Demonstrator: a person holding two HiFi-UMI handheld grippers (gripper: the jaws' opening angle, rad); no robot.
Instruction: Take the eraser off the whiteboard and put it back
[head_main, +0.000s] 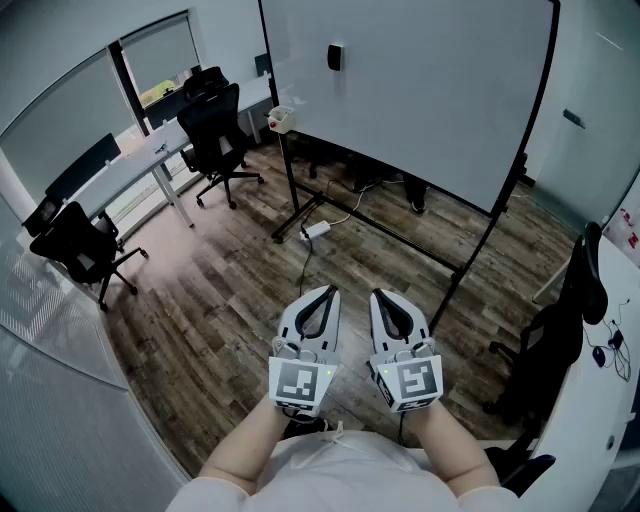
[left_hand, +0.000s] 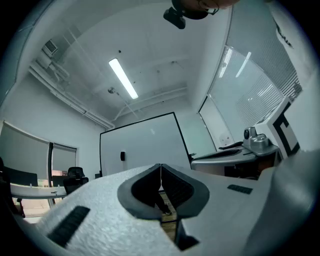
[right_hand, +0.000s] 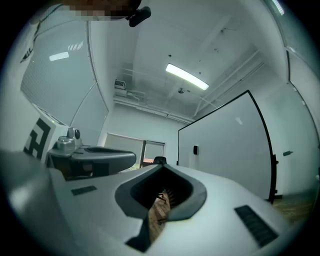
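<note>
The small dark eraser (head_main: 335, 57) sticks to the upper left part of the large whiteboard (head_main: 430, 90), which stands on a black wheeled frame across the room. My left gripper (head_main: 326, 293) and right gripper (head_main: 380, 296) are side by side close to my body, far short of the board, both shut and empty. Past the closed tips of the left gripper (left_hand: 160, 165), the left gripper view shows the eraser (left_hand: 122, 156) on the board (left_hand: 145, 145). From the right gripper (right_hand: 161, 167), the eraser (right_hand: 195, 149) is a small dark mark on the board (right_hand: 225, 150).
Wood floor lies between me and the board, with a white power strip (head_main: 315, 230) and cables near the frame's left foot. Black office chairs (head_main: 217, 135) and a long desk (head_main: 130, 165) stand at the left. Another chair (head_main: 550, 345) and desk edge are at the right.
</note>
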